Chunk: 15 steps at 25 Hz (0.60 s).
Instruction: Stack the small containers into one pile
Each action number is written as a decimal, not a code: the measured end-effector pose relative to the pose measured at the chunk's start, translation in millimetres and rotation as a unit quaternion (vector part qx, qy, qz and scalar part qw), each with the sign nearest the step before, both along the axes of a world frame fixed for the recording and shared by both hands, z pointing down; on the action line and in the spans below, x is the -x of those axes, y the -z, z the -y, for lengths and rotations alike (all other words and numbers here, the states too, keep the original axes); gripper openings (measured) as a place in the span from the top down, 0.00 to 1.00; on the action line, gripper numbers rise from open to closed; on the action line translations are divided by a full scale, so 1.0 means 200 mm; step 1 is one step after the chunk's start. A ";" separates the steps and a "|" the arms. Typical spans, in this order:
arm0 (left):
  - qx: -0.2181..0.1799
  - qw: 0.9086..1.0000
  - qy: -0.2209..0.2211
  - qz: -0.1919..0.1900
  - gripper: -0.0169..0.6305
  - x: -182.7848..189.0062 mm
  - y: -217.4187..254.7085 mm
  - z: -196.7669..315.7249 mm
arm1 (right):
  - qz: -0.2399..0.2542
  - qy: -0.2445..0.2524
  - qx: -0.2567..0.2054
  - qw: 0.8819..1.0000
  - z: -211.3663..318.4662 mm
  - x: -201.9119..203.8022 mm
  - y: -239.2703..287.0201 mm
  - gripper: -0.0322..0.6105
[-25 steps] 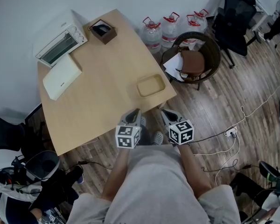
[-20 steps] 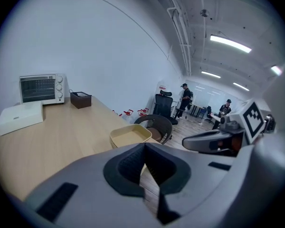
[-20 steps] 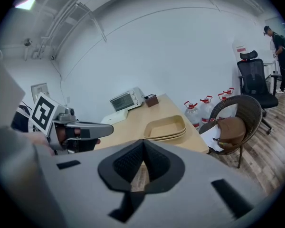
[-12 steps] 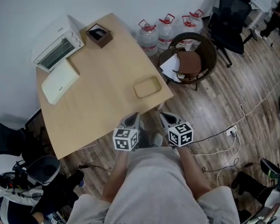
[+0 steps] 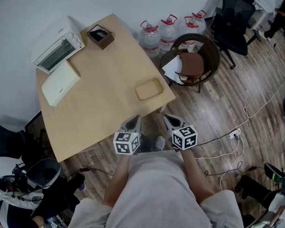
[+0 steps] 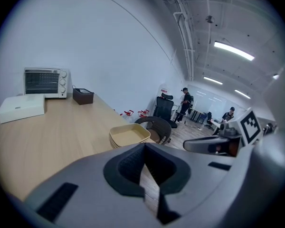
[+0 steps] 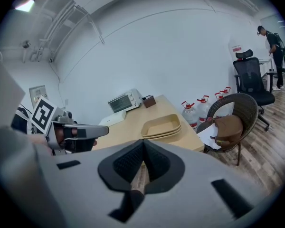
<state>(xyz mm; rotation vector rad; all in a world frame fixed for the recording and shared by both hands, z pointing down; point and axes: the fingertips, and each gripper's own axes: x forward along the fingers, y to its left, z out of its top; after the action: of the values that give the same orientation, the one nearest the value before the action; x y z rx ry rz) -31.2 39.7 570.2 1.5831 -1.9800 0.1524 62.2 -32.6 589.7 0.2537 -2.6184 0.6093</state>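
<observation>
The left claw (image 6: 143,148) is clenched with nothing between its pads, and the right claw (image 7: 143,147) is likewise pressed shut and empty. In the head view both claws hang side by side off the near edge of the counter (image 5: 99,103), close to the person's body.

Ahead of both claws, and well apart from them, the containers (image 5: 149,89) sit near the counter's corner. They are already nested into one pile (image 7: 162,126), with about three tan rims layered on each other.

They are shallow rectangular trays with rounded corners, and I judge them light, thin-walled and somewhat flexible. The finish looks smooth, so they may slide on the wood. The best hold is probably a pinch on a long rim wall, one pad inside and one outside. A gentle squeeze should avoid buckling the lip or lifting a lower tray with it.

Farther beyond the claws, at the counter's far end, stand a white toaster oven (image 5: 60,45), a flat white box (image 5: 61,80) and a small brown box (image 5: 100,33). No brand or label is readable on any of them. The only print is the square markers on the claws' cubes.
</observation>
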 end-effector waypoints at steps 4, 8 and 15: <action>-0.006 1.000 0.008 0.000 0.97 0.01 0.02 0.00 | 0.000 -0.004 -0.002 1.000 0.02 0.01 0.00 0.94; -0.007 1.000 0.012 -0.001 0.97 0.01 0.01 0.01 | 0.000 -0.007 -0.006 1.000 0.03 0.02 0.00 0.94; 0.010 1.000 0.014 0.016 0.97 0.01 0.01 0.03 | 0.021 -0.033 -0.011 0.999 0.10 0.03 0.05 0.94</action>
<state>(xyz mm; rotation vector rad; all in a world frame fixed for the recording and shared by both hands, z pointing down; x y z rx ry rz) -32.3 34.6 568.1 1.5486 -2.0177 0.1871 56.3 -52.6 579.0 0.3388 -2.6663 0.6156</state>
